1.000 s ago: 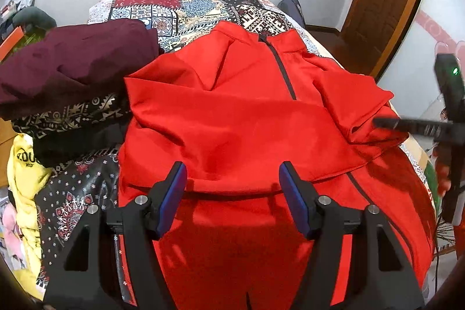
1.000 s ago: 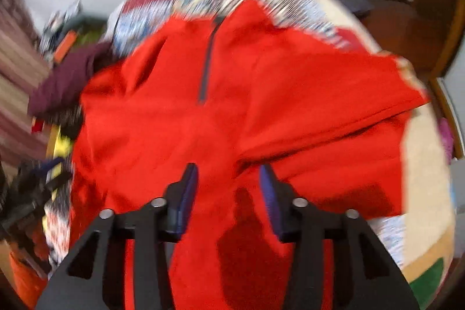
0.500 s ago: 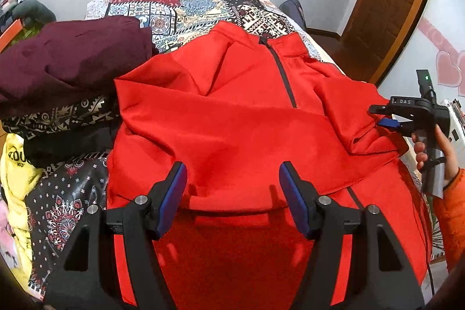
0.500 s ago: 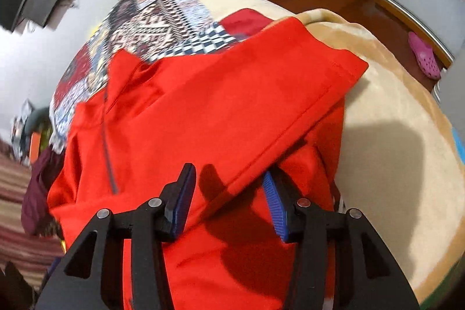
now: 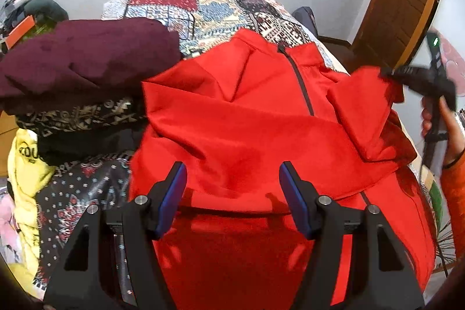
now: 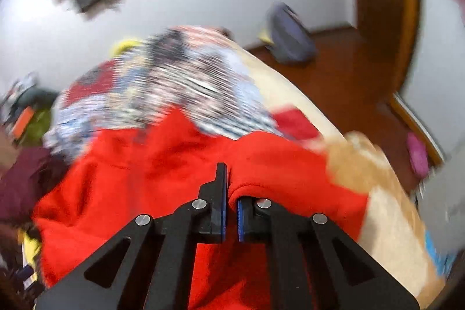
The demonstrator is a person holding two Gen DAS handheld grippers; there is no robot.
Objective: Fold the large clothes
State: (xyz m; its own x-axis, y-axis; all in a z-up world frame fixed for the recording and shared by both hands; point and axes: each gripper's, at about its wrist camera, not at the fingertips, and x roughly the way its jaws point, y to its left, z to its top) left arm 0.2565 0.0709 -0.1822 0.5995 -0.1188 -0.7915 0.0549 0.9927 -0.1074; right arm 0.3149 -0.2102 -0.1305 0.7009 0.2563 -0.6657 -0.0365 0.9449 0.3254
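left wrist view: red jacket (image 5: pixel 247 135) lies flat on the bed (image 5: pixel 209 10), collar far, hem near, zip running away from the camera.
long axis: along the zip, collar to hem.
left claw (image 5: pixel 232 193): open, nothing between the pads, hovering over the jacket's middle.
right claw (image 5: pixel 389 74): jaws have just been closing; now clamped on the right sleeve (image 5: pixel 363 112) end, lifted off the bed.
right wrist view: red cloth pinched between the pads (image 6: pixel 231 193); frame blurred.
key relation: sleeve lies right of the zip, body to its left. Likely next: carry the sleeve across the chest.
nearer hand: right.
look: bright red, dark zip, left sleeve already folded across.
clutter: maroon pile (image 5: pixel 87 57) just left of the jacket.
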